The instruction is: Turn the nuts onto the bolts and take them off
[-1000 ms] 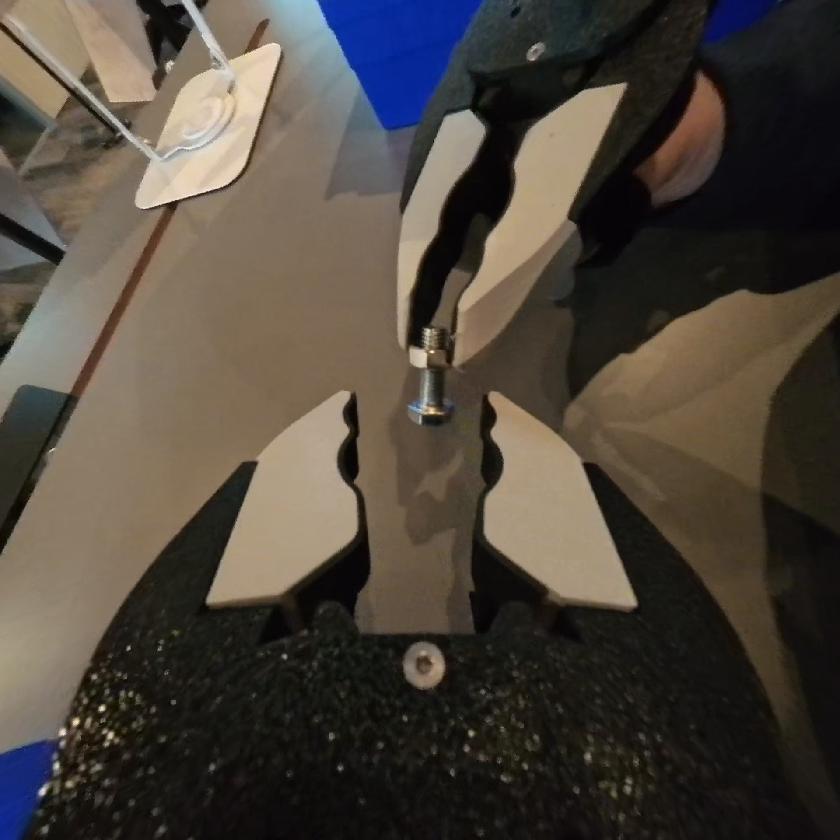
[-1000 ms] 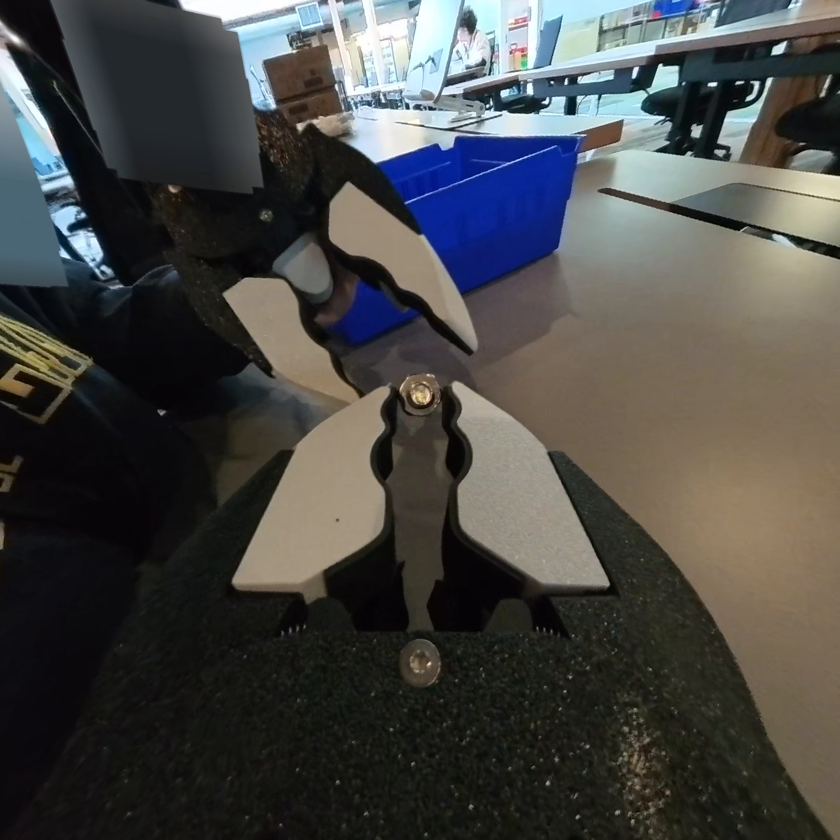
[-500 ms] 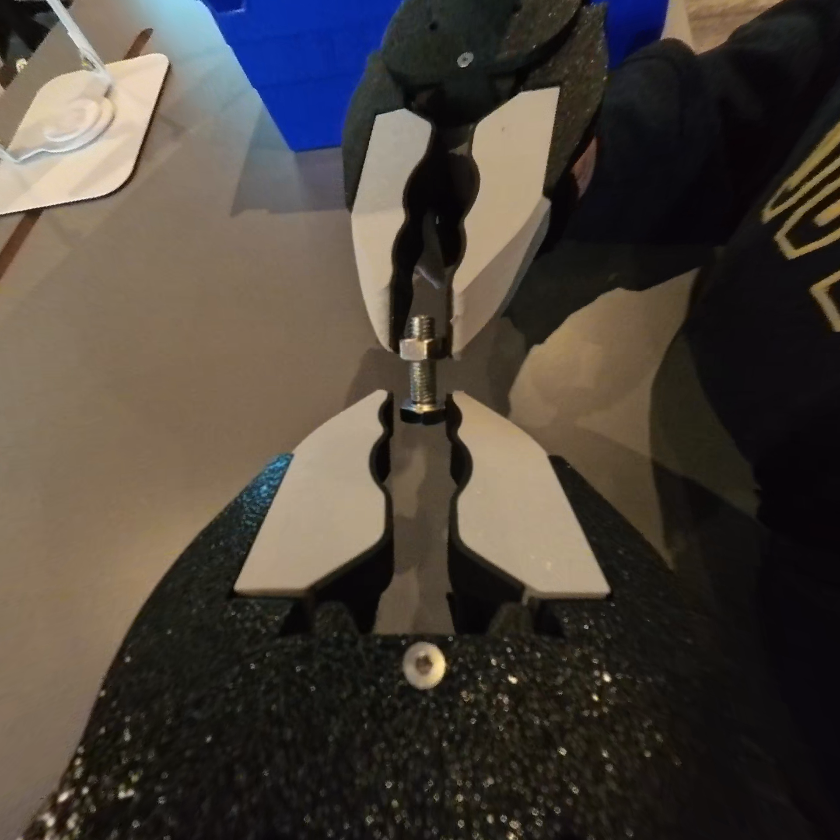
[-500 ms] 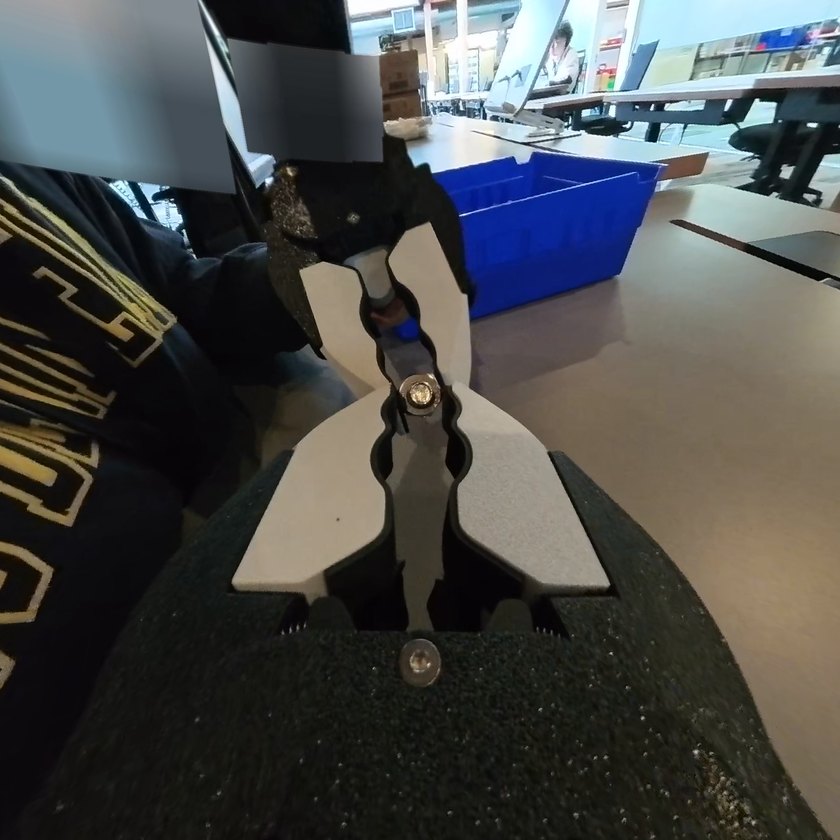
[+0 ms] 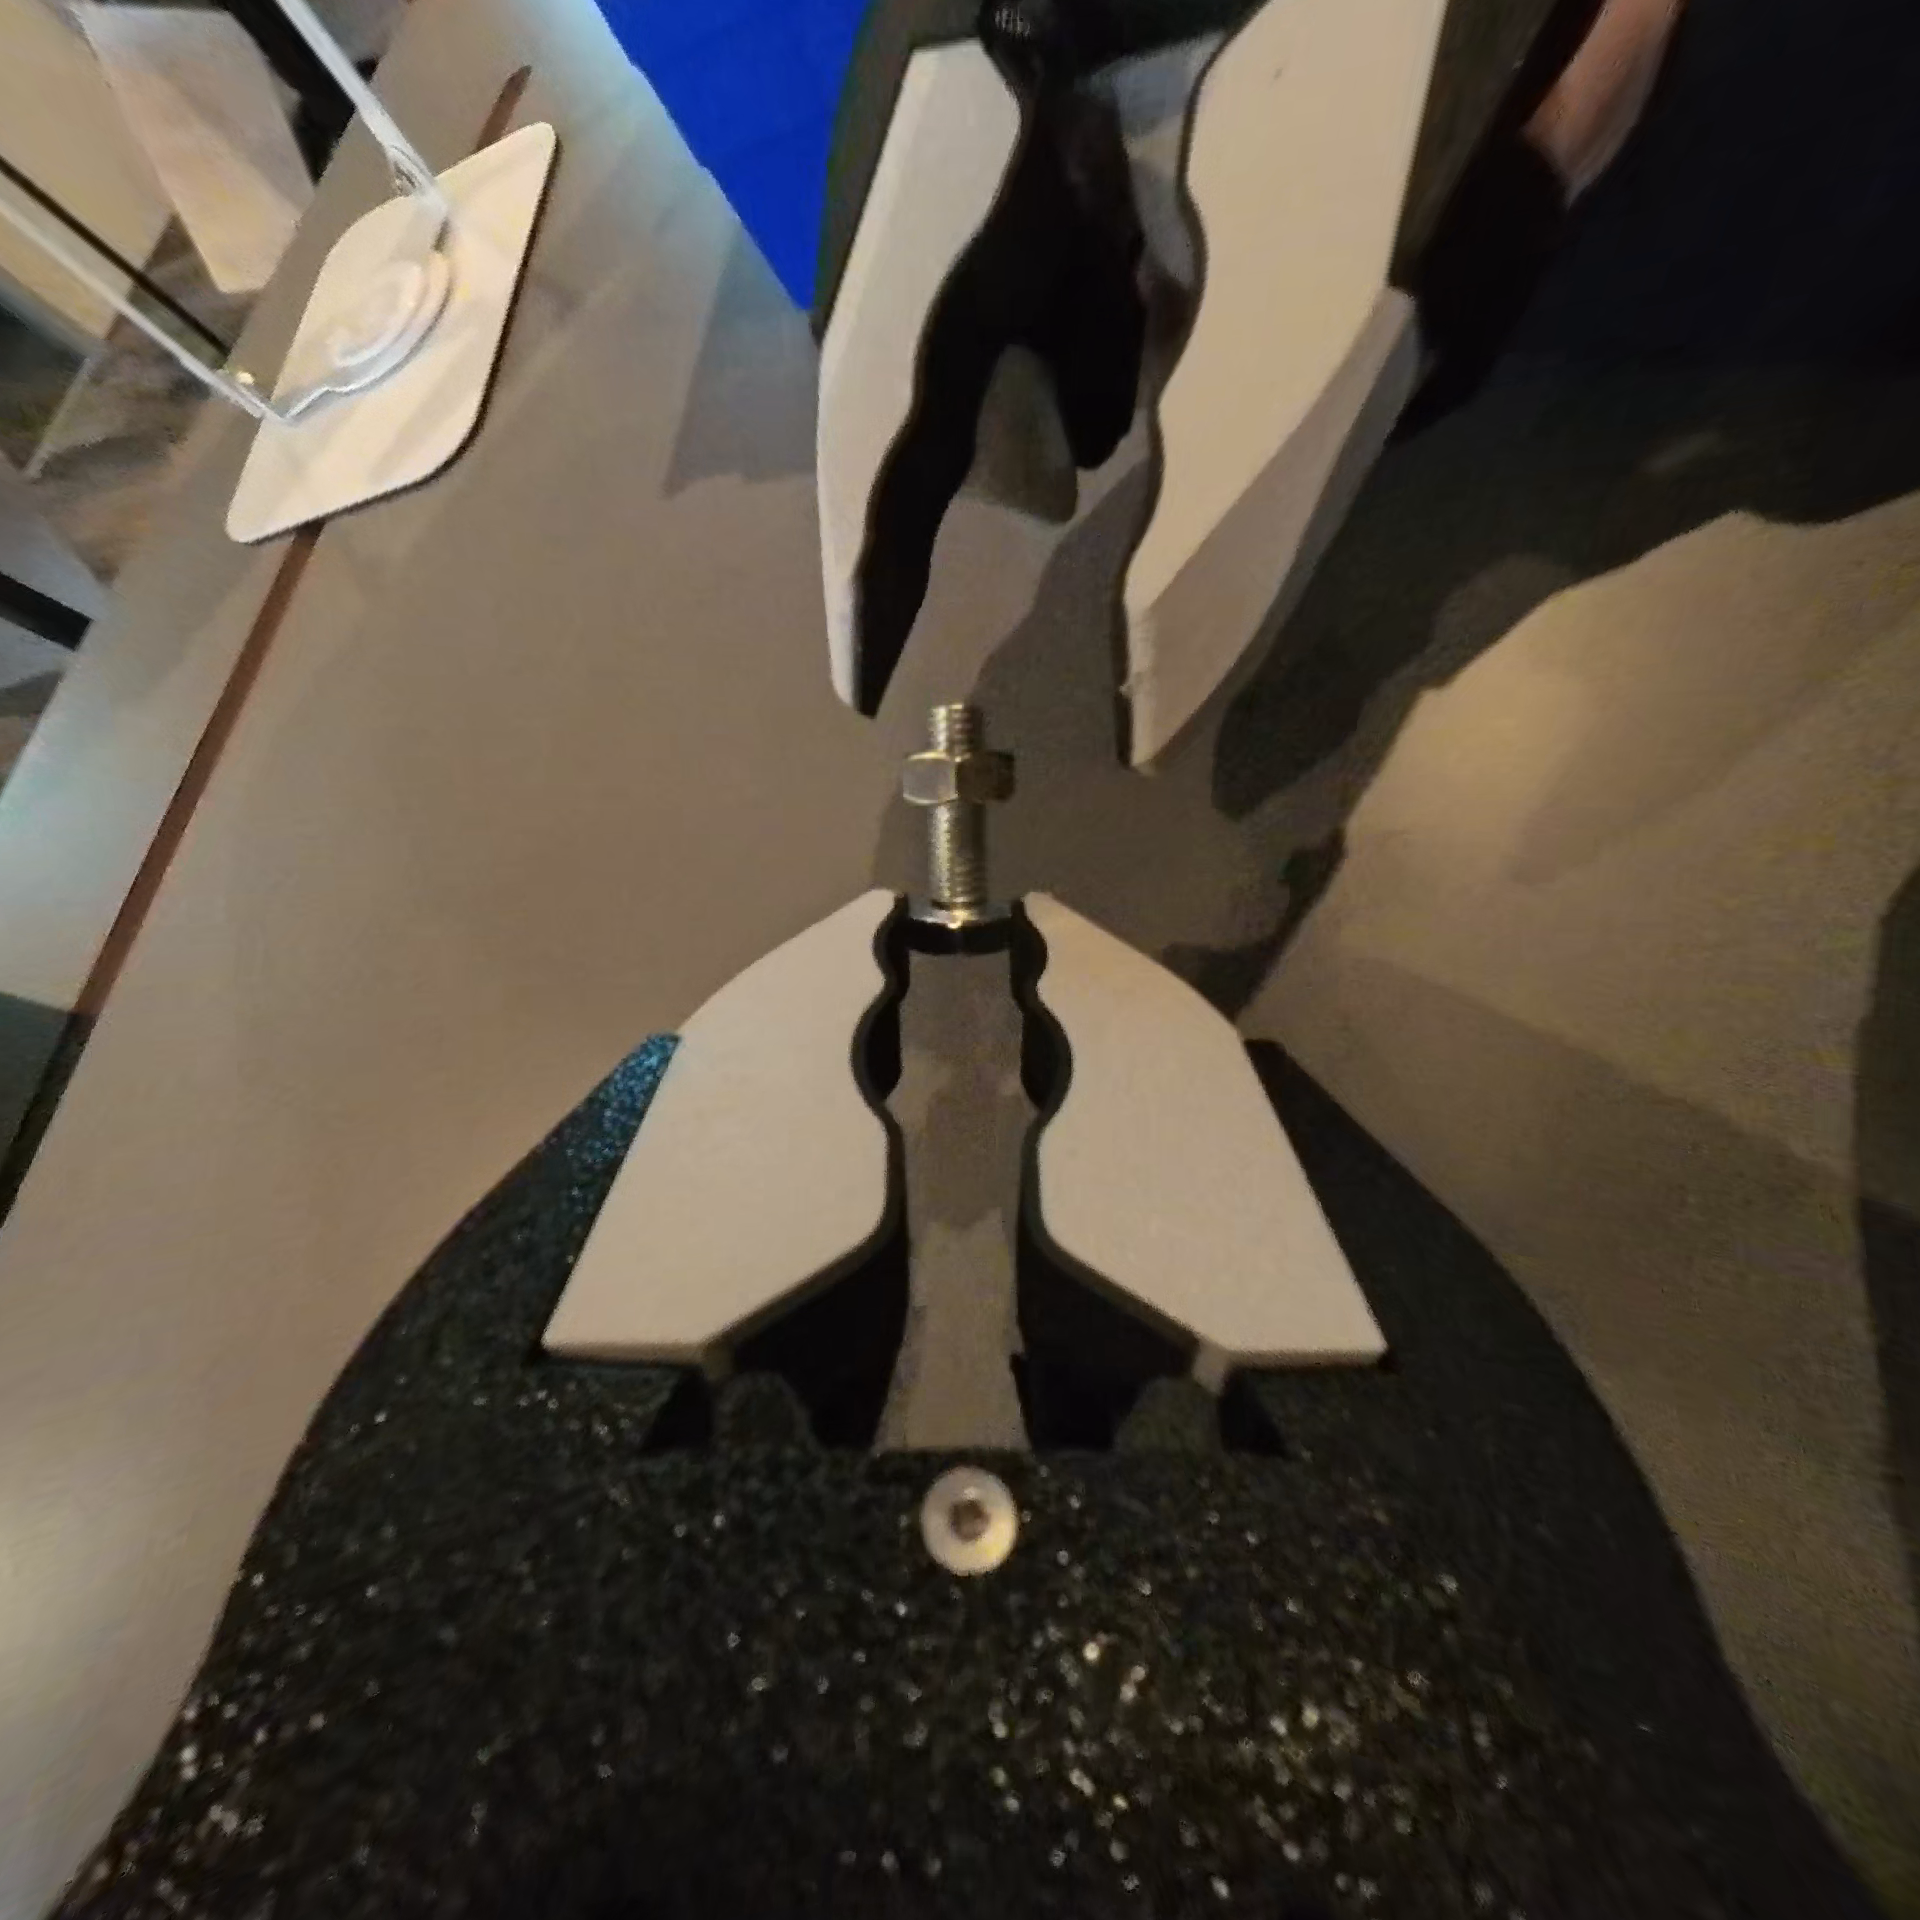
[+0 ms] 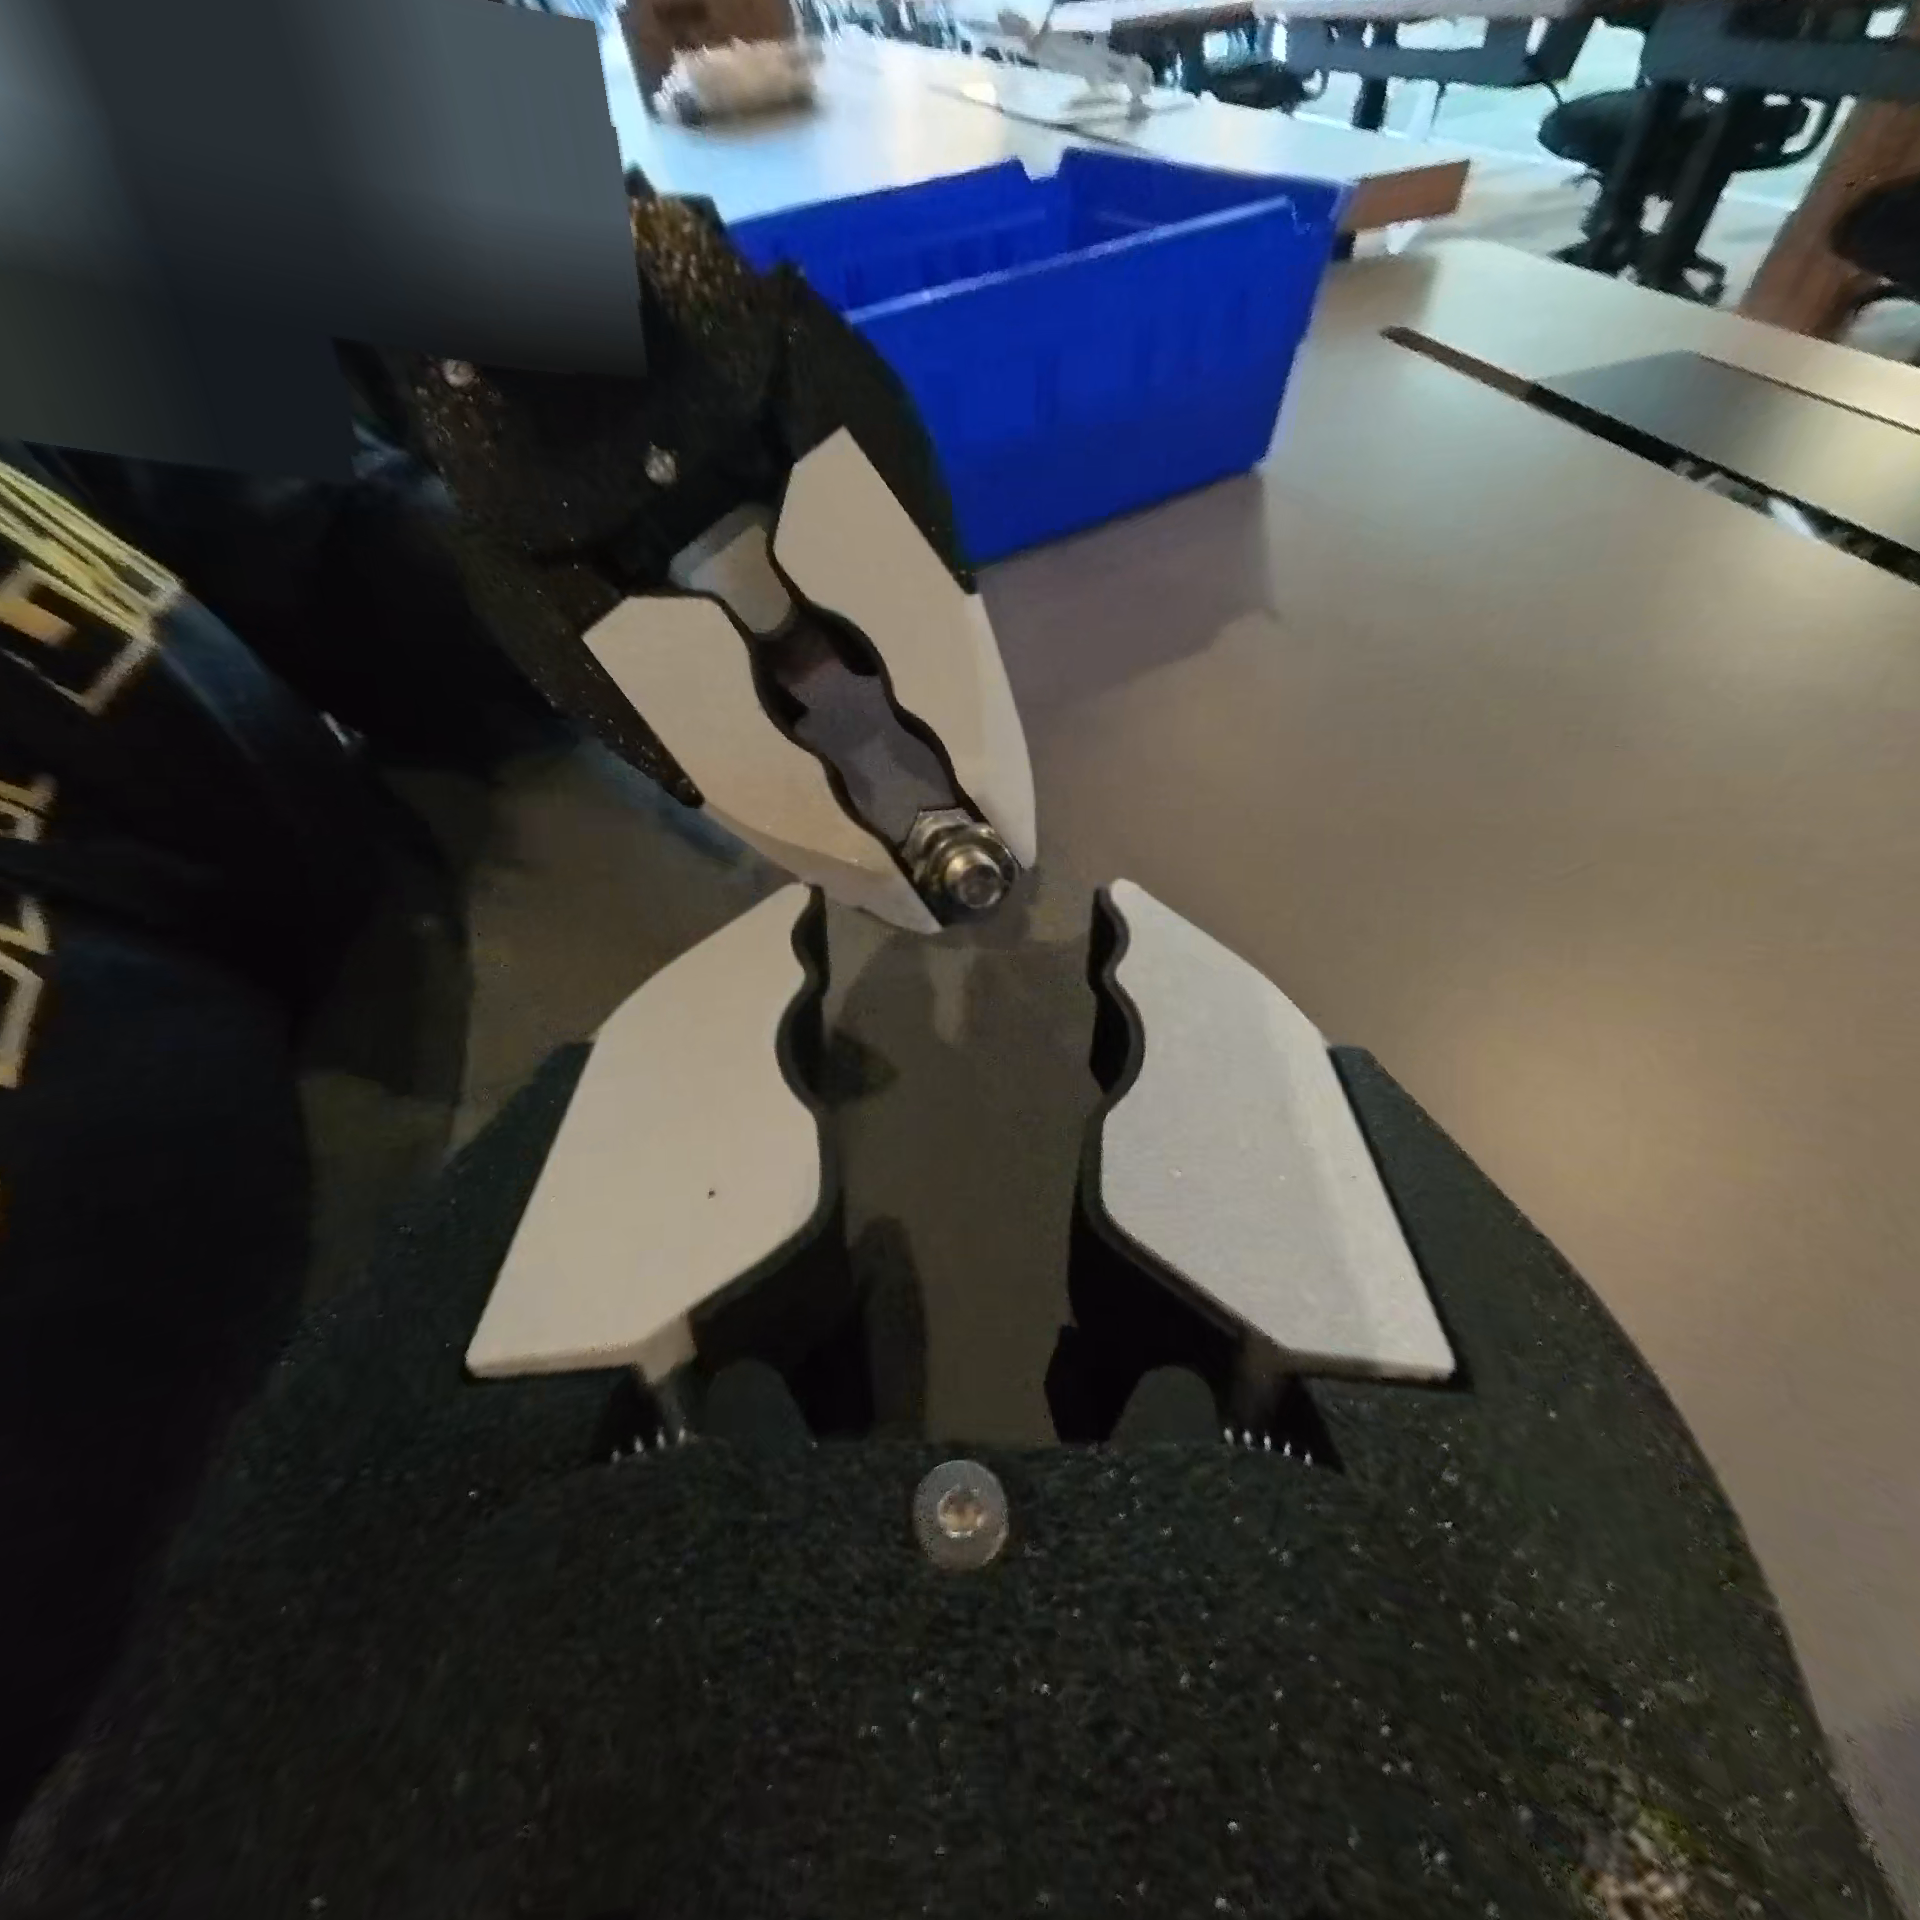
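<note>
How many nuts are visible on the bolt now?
1. The silver hexagonal metal nut sits near the free end of the threaded steel bolt, whose head the left tongs grip. Others may be hidden.

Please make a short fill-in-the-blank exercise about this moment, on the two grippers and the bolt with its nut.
1. The left gripper is shut on the head of the ____.
2. The nut sits near the bolt's ____ end.
3. The right gripper is ____ and touches nothing.
4. Behind the grippers on the table stands a bin coloured ____.

Missing words: bolt; threaded; open; blue
</note>
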`<state>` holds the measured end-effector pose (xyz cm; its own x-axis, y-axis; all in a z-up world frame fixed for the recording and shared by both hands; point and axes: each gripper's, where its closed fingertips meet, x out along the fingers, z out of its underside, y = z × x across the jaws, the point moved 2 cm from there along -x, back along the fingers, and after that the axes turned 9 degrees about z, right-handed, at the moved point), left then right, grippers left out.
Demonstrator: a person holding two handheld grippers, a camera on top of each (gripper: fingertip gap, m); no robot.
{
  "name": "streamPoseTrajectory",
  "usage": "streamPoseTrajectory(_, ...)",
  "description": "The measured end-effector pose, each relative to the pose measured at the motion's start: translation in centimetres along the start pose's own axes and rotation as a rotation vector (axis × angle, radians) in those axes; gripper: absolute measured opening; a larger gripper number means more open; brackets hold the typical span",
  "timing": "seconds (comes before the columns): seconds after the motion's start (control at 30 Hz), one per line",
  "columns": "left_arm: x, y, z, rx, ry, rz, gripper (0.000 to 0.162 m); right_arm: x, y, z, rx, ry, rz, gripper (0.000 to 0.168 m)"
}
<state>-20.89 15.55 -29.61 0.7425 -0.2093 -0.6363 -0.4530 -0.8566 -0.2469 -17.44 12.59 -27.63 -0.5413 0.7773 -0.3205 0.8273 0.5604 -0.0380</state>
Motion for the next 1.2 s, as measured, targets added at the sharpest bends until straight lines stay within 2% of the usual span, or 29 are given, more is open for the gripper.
streamPoseTrajectory(0.03,0.5,0.1,0.1,0.001,0.008,0.015,0.018,-0.1,0.2,0.4,-0.012,-0.019,0.014,0.049)
streamPoseTrajectory(0.2,2.5,0.3,1.3,0.003,0.006,0.104,0.018,-0.1,0.2,1.2,0.003,-0.076,0.000,0.049)
streamPoseTrajectory(0.5,3.2,1.1,2.4,-0.024,0.018,0.189,0.017,0.4,0.1,2.8,0.034,-0.201,-0.007,0.045)
streamPoseTrajectory(0.93,3.3,1.0,2.4,-0.040,0.014,0.203,0.018,0.8,-0.1,4.0,0.076,-0.282,-0.030,0.039)
streamPoseTrajectory(1.2,3.3,1.0,2.4,-0.043,0.014,0.206,0.018,1.1,-0.7,3.4,0.052,-0.242,-0.040,0.048)
